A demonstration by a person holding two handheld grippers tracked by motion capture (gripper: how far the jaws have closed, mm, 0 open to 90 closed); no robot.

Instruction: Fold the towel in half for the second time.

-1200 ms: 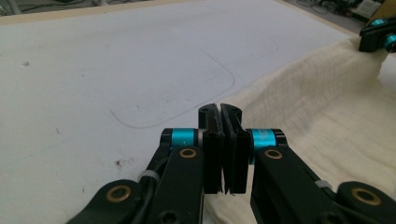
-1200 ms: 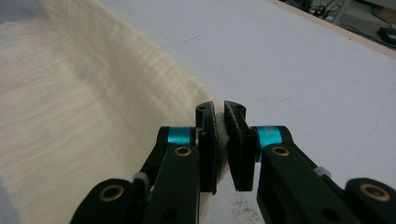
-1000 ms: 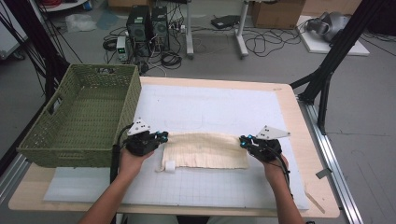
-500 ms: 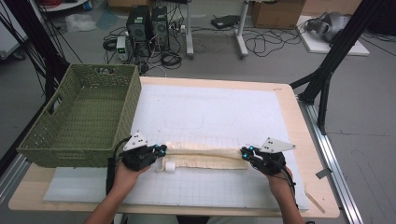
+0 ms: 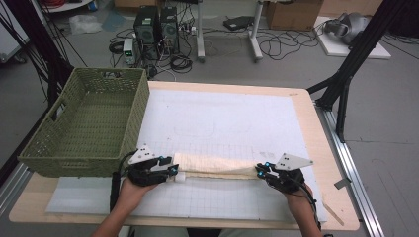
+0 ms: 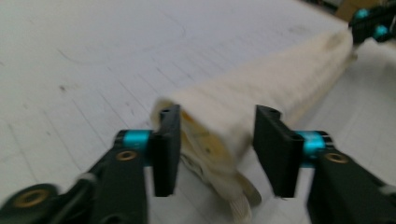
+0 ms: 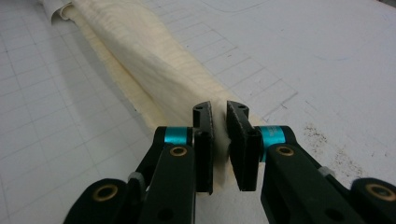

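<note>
Low in the high view, a cream cloth (image 5: 215,167) lies folded into a long strip on the white mat (image 5: 222,118), stretched between both grippers. Left gripper (image 5: 173,171) at lower left: jaws apart, cloth end (image 6: 219,135) sitting between them, blurred. Right gripper (image 5: 260,171) at lower right: jaws nearly together, pinching the cloth's other end (image 7: 159,70). Green basket (image 5: 84,126) sits at left of frame, beside the mat.

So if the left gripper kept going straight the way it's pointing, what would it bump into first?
The cream cloth: its end already sits between the left gripper's open jaws. Farther along that line is the right gripper, holding the other end.
</note>
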